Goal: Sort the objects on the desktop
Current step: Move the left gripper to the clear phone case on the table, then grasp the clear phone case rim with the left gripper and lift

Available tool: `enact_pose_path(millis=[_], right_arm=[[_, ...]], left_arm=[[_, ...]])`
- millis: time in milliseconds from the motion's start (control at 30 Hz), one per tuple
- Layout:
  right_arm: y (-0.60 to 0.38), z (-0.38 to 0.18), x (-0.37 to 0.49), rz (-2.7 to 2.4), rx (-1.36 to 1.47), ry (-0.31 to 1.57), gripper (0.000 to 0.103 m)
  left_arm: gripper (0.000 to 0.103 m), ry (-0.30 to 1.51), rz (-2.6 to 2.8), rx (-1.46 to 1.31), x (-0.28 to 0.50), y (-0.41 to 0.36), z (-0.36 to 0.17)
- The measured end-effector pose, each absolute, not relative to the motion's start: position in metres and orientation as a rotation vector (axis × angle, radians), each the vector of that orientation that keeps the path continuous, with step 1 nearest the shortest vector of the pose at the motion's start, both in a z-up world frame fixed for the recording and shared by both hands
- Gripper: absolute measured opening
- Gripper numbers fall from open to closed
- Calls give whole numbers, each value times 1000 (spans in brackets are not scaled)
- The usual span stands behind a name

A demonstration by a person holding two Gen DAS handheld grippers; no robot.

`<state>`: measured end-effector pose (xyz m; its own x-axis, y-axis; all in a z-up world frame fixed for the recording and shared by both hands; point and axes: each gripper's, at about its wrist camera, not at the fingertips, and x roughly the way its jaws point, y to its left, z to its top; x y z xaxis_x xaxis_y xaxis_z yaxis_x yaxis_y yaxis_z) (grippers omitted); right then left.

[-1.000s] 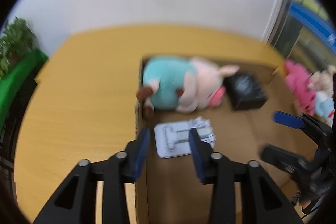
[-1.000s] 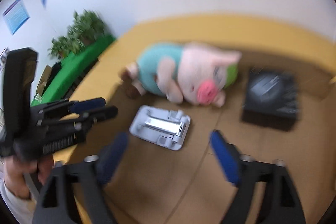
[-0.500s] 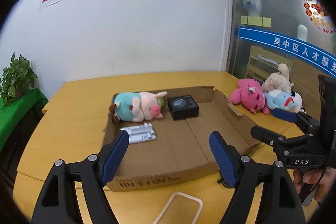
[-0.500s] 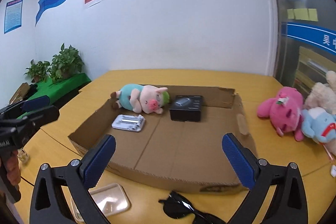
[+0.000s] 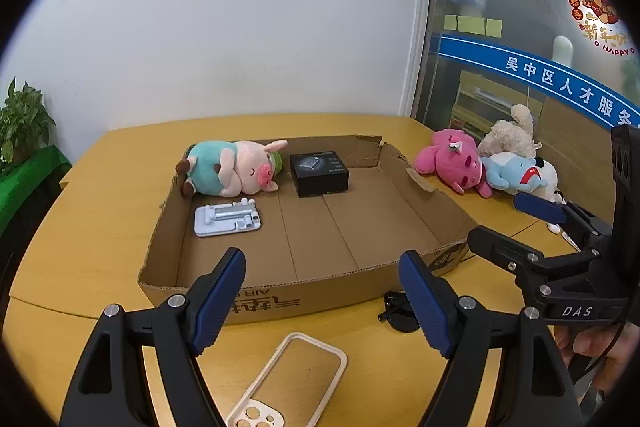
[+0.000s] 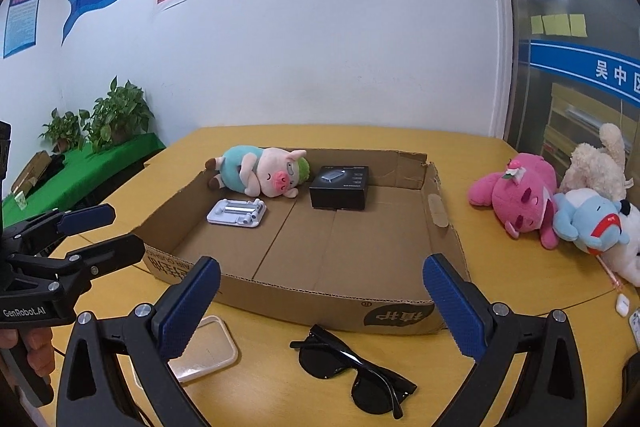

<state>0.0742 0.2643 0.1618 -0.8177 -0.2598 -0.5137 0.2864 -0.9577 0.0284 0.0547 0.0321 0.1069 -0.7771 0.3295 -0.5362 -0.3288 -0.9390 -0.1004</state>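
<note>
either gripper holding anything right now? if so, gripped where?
Nothing is held. The left gripper and the right gripper are both open with nothing between their fingers; the phone case and the sunglasses lie untouched on the table.

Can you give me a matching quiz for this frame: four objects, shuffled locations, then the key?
Objects:
1. pig plush
2. black box
3. sunglasses
4. pink plush

Locations:
A. on the table, right of the cardboard tray, outside it
B. inside the tray, far left corner
C. on the table in front of the tray's near wall
D. inside the tray, against the far wall, right of the pig

Pairs: 1-B, 2-D, 3-C, 4-A
</note>
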Motion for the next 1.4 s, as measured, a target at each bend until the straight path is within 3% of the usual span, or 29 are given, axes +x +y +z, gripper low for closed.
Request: enact_pose_path(millis=[567, 967, 1000, 1067, 1200, 1267, 1300, 1367, 1400], right_arm=[[256, 143, 51, -2692, 829, 143, 103], [211, 103, 53, -2370, 907, 236, 101], [203, 96, 51, -2344, 928, 252, 99], [188, 80, 46, -2274, 980, 269, 85], [158, 49, 37, -2156, 1070, 351, 79], [145, 35, 34, -2108, 1105, 398, 65], [139, 29, 33, -2085, 1122, 424, 60], [132, 20, 30, -2064, 1149, 455, 42], [131, 16, 28, -2056, 1168, 461, 40]], left_arm=[[79, -125, 2698, -956, 57, -3, 73], [78, -392, 2631, -1272, 77, -72, 12], [75, -402, 2622, -1298, 80, -74, 6], [66, -450, 2592, -1363, 85, -81, -6], [52, -491, 2511, -1427, 86, -82, -21], [50, -476, 2486, -1450, 86, -77, -25], [45, -472, 2476, -1463, 85, -76, -28], [36, -467, 2449, -1516, 82, -73, -35], [32, -459, 2434, -1543, 81, -71, -40]])
